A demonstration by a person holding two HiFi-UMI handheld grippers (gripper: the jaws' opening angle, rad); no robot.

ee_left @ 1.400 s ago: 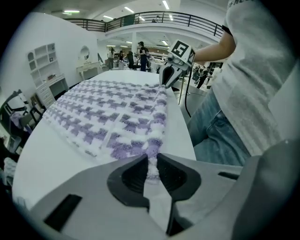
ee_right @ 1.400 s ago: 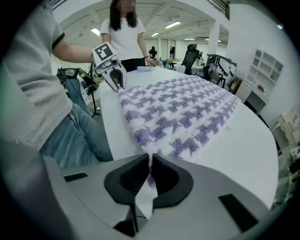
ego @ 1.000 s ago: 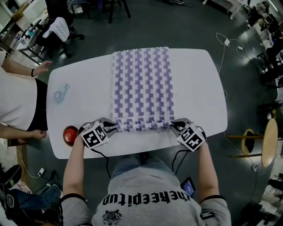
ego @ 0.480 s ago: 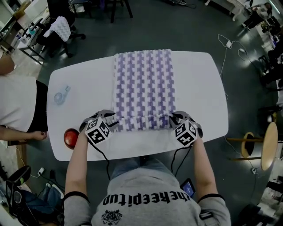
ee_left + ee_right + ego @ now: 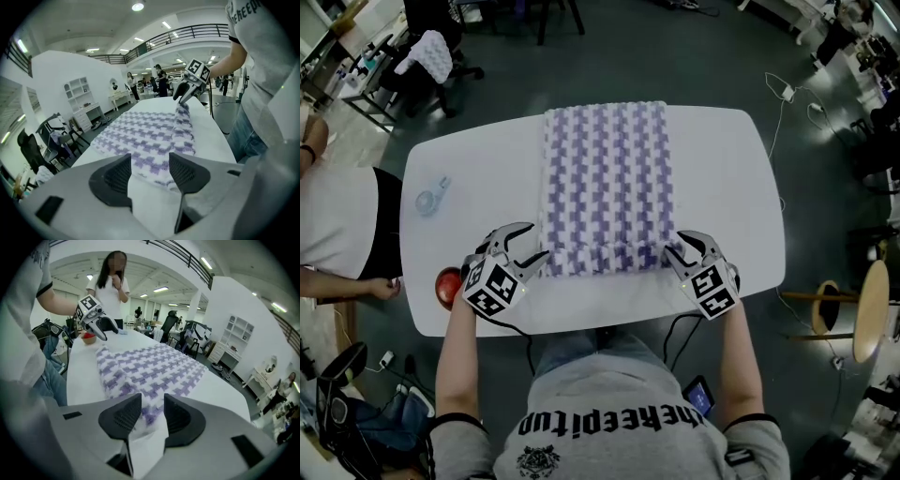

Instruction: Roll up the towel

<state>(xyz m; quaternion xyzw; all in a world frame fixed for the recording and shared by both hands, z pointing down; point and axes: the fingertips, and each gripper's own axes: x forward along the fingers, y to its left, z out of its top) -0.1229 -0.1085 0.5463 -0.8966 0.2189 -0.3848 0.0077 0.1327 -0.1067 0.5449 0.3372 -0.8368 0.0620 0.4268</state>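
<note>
**Both grippers open at the towel's near end, first roll in place**

The towel (image 5: 607,183) (purple-and-white check) lies flat down the middle of the white table (image 5: 722,187). Its far end reaches the far table edge. Its near end is turned over into a short, low roll just in front of the person.

The left gripper (image 5: 530,246) sits at the roll's left end. Its jaws are wide apart and have just been opening. In the left gripper view the towel corner lies just past the pads with bare table between them, and nothing is pinched.

The right gripper (image 5: 682,246) sits at the roll's right end. Its jaws are also parted and have just been opening, though with a narrower gap. In the right gripper view the towel's end shows in the gap between the pads, which do not press on it. Whether the fabric brushes a pad is hard to tell.

Hard to make out:
- A red round thing (image 5: 443,284) at the near left table edge is half hidden behind the left gripper's marker cube.
- A small clear thing (image 5: 429,199) lies on the left of the table, and what it is can't be made out.
- A bystander (image 5: 337,225) in a white top is cut off by the left edge of the head view.
- How many turns the roll has can't be read from any view.
</note>
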